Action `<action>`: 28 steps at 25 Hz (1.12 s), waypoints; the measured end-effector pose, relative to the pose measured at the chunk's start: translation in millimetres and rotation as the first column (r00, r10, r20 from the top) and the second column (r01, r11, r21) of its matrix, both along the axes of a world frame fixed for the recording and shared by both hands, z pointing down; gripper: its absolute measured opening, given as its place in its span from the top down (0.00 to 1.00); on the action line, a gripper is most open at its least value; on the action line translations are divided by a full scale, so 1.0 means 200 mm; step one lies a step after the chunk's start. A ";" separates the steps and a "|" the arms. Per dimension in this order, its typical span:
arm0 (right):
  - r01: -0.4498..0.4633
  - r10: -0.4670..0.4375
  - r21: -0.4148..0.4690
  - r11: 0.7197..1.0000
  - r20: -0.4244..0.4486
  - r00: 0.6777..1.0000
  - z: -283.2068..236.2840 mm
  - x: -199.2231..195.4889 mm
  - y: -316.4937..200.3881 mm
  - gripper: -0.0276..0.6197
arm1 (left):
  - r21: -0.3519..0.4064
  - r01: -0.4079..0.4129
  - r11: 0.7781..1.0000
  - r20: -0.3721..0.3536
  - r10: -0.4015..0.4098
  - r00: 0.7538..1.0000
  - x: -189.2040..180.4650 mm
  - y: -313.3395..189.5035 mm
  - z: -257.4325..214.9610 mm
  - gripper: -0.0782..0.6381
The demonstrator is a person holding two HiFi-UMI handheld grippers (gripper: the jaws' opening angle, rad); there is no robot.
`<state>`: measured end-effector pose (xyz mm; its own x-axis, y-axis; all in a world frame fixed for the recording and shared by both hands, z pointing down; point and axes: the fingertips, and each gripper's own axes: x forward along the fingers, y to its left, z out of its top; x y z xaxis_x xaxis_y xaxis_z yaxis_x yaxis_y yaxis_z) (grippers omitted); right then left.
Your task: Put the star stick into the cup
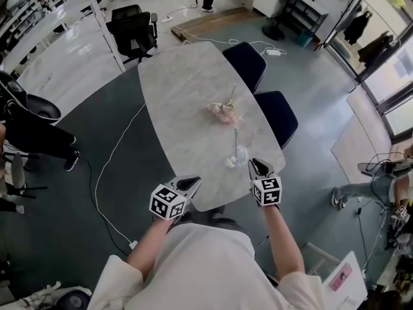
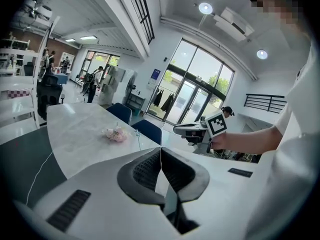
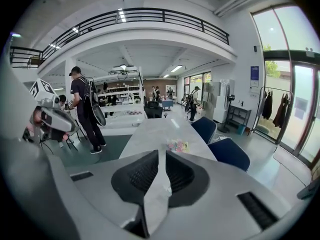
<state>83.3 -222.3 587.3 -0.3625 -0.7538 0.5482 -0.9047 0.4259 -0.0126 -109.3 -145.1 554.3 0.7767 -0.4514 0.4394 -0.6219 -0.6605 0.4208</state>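
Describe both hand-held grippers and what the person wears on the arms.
The left hand-held gripper and right hand-held gripper match: pale grey-white bodies tapering to pointed jaws, lined with black ribbed pads. Each carries a white cube printed with black square markers. No cables show. The person wears a pale short-sleeved shirt, forearms uncovered.

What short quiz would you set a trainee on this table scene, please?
1. True or false: the left gripper has its jaws wide apart.
2. Where is the stick? A) upright in the cup; B) between the left gripper's jaws; C) nowhere in view.
3. How many navy chairs stand at the table?

Key: 1 false, the jaws are together on nothing. 2 A. 3 two.
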 end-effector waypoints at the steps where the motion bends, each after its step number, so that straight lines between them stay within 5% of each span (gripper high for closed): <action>1: -0.011 0.011 0.012 1.000 0.007 1.000 -0.05 -0.01 0.03 0.88 | 0.004 -0.021 1.000 -0.003 0.021 1.000 0.00 0.01 -0.02 0.86; 13: -0.131 0.120 0.093 0.987 0.113 0.986 -0.43 -0.14 0.51 0.92 | 0.115 -0.212 0.971 -0.028 0.216 0.976 0.04 0.14 -0.26 0.86; 21: -0.165 0.147 0.133 0.977 0.135 0.980 -0.60 -0.02 0.74 0.93 | 0.153 -0.228 0.962 -0.046 0.237 0.970 0.17 0.23 -0.38 0.86; 28: -0.159 0.130 0.170 0.973 0.170 0.977 -0.71 0.16 0.85 0.95 | 0.195 -0.166 0.967 -0.047 0.178 0.983 0.27 0.30 -0.51 0.86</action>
<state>115.6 -52.4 446.2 -0.3125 -0.8860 0.3425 -0.9497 0.2987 -0.0939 -56.1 -85.4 451.7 0.8735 -0.3784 0.3065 -0.4678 -0.8267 0.3126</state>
